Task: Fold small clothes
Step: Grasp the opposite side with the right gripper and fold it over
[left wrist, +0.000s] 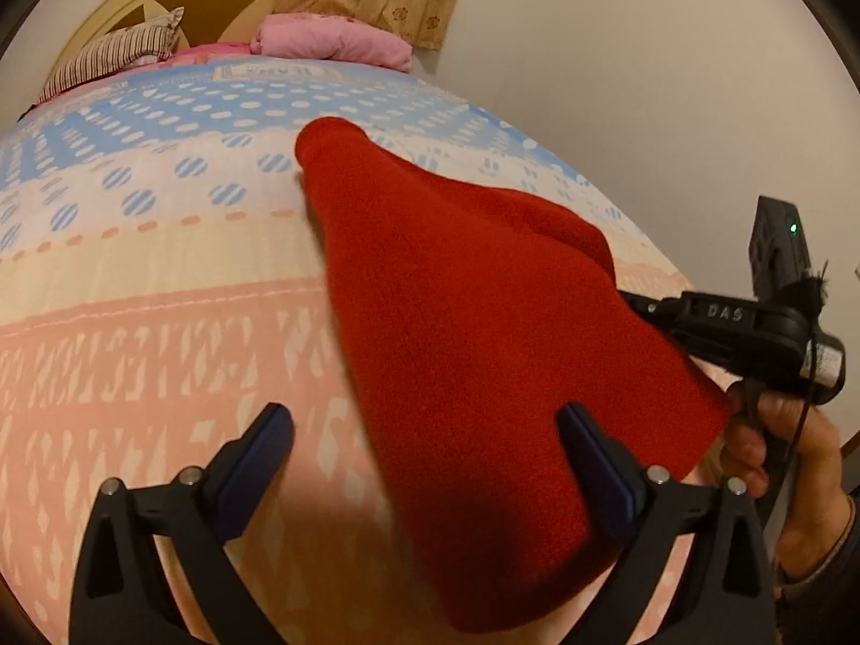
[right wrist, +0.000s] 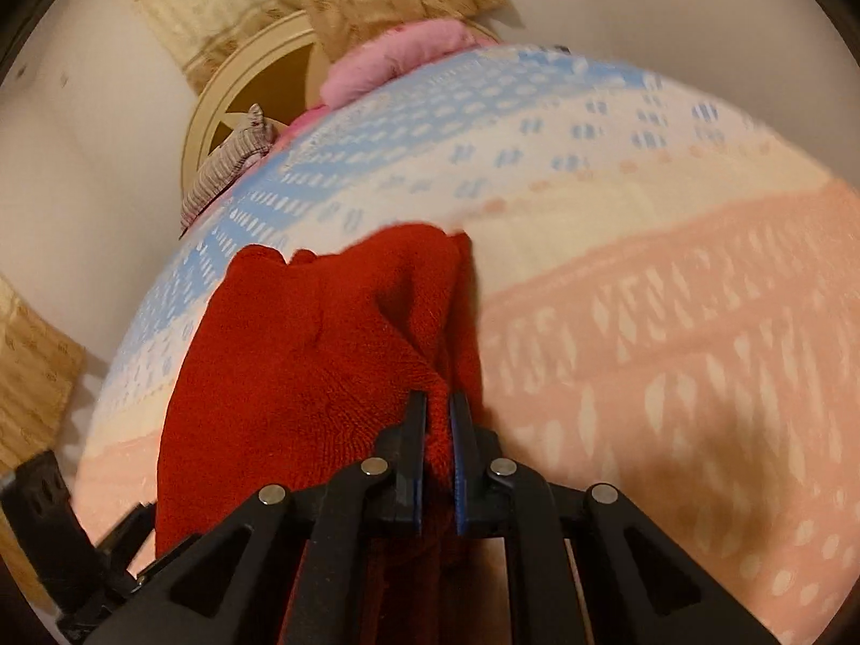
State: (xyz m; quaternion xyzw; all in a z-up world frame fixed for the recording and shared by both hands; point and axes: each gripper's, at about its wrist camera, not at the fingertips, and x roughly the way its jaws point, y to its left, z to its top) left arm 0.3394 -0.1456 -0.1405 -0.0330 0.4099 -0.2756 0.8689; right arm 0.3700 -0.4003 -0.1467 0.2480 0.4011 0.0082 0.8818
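Pillows (left wrist: 115, 56) and pink bedding (left wrist: 333, 43) lie at the headboard beyond the patterned bedspread (left wrist: 161, 295), where right gripper (right wrist: 438, 403) pinches the red garment (left wrist: 457, 349), left gripper (left wrist: 424, 419) spread wide.

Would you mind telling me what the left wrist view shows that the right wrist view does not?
Only the left wrist view shows the left gripper open over the red garment, plus the person's right hand holding the other tool. Only the right wrist view shows the right gripper shut on a bunched fold of that garment. Both show the patterned bedspread, pink bedding and striped pillow.
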